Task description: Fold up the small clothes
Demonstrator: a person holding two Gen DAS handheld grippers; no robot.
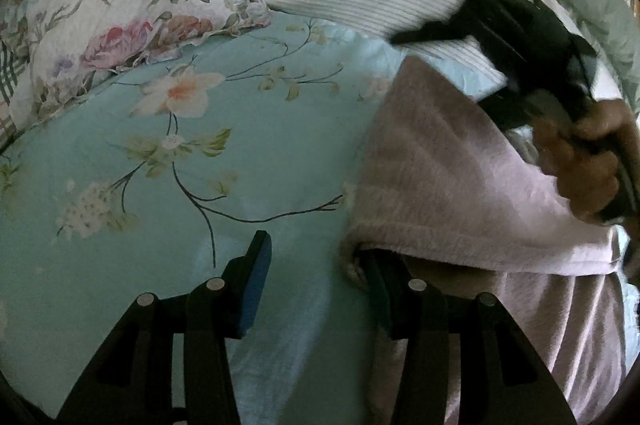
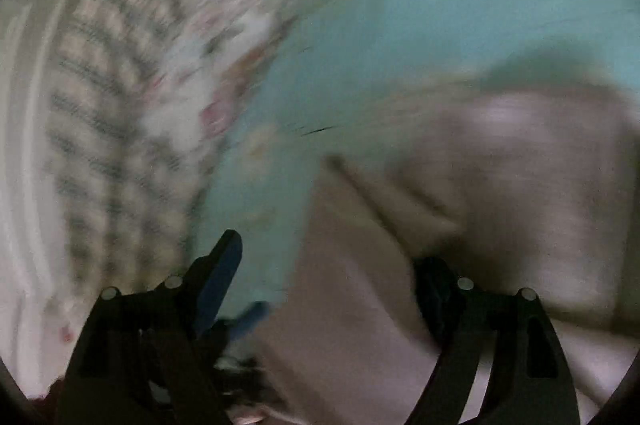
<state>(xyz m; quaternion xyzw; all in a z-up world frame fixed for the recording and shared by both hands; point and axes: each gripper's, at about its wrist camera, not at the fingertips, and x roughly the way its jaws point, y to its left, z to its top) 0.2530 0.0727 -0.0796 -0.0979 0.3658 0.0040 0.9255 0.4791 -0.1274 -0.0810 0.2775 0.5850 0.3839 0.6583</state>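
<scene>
Pale pink garment [image 1: 460, 177] lies on the bed sheet [image 1: 240, 145], one flap doubled over. Left tool [image 1: 316, 289] half open, its right finger tucked under the fold edge, gripping nothing. Right tool [image 2: 328, 273] wide open, empty, above the cloth. Floral pillow [image 1: 120, 25] behind.

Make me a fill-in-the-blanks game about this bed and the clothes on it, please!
1. The bed sheet is light ____ with flowers on it.
2. The fuzzy pink garment lies to the ____ of the left gripper in its own camera view.
3. The right gripper has its jaws ____.

Missing words: blue; right; open
</scene>
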